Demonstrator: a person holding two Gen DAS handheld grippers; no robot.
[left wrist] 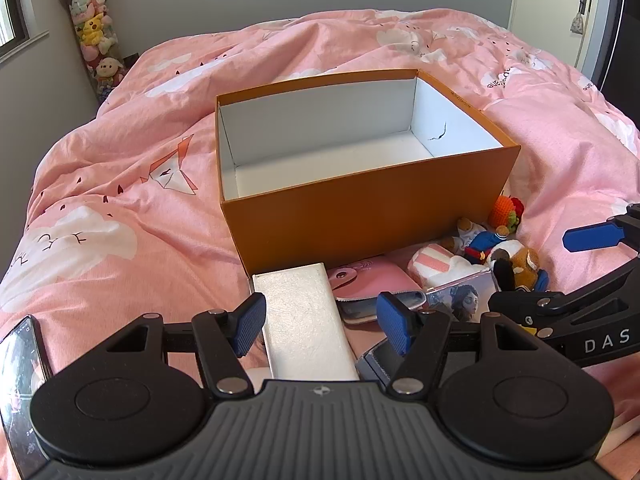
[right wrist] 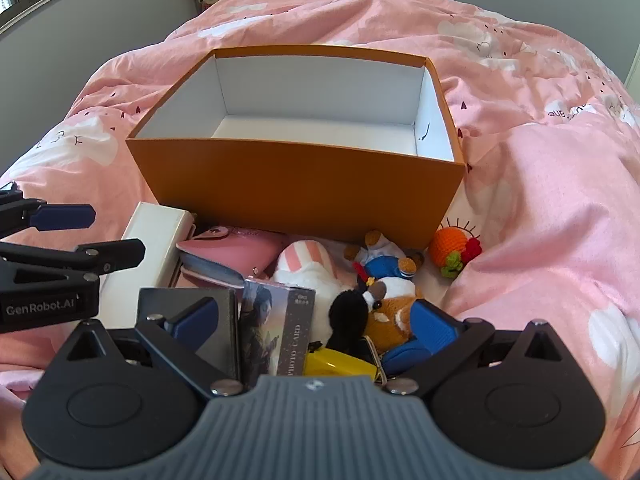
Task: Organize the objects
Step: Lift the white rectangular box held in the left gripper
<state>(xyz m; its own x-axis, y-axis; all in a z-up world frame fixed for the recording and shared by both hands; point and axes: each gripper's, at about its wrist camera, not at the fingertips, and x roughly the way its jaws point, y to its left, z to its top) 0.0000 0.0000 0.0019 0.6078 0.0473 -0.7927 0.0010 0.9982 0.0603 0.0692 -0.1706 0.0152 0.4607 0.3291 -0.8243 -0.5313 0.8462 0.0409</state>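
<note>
An empty orange box (left wrist: 360,216) (right wrist: 296,188) with a white inside stands on the pink bedcover. In front of it lies a heap of small things. My left gripper (left wrist: 322,322) is open over a white flat box (left wrist: 304,320) (right wrist: 156,236), which lies between the fingers with a gap on the right side. My right gripper (right wrist: 314,322) is wide open above a photo card pack (right wrist: 276,328) (left wrist: 460,296), a black and brown plush (right wrist: 380,304) and a yellow item (right wrist: 340,360). Nothing is gripped.
The heap also holds a pink pouch (right wrist: 236,244) (left wrist: 376,276), a striped plush (right wrist: 304,260), a bear in blue (right wrist: 384,264), a crochet orange (right wrist: 452,252) and a dark box (right wrist: 224,320). A phone (left wrist: 20,380) lies at the left. A tube of plush toys (left wrist: 96,40) stands by the wall.
</note>
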